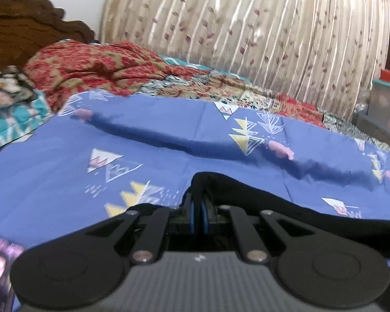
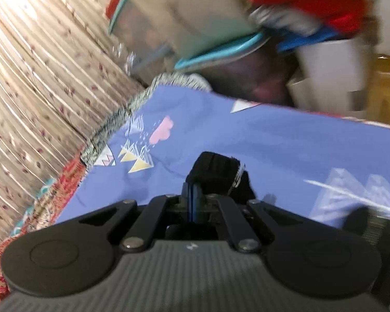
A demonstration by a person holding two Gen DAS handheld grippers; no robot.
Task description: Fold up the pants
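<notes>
Left wrist view: left tool (image 1: 199, 208) clamped on black pants (image 1: 312, 200), the fabric bunched over its tips and trailing off right along the blue sheet (image 1: 156, 135) on the bed. Right wrist view: right tool (image 2: 195, 195) likewise pinched together on a pants edge (image 2: 215, 166) with a pale trim; frame badly blurred. Judgement: mid-carry of a fold, both corners held. To do it well, keep the two tools level and parallel so the held edge stays taut, draw it across without dragging the sheet, and release only once the edges line up. Rumpled red quilt (image 1: 96, 67) lies behind; stay clear of it.
</notes>
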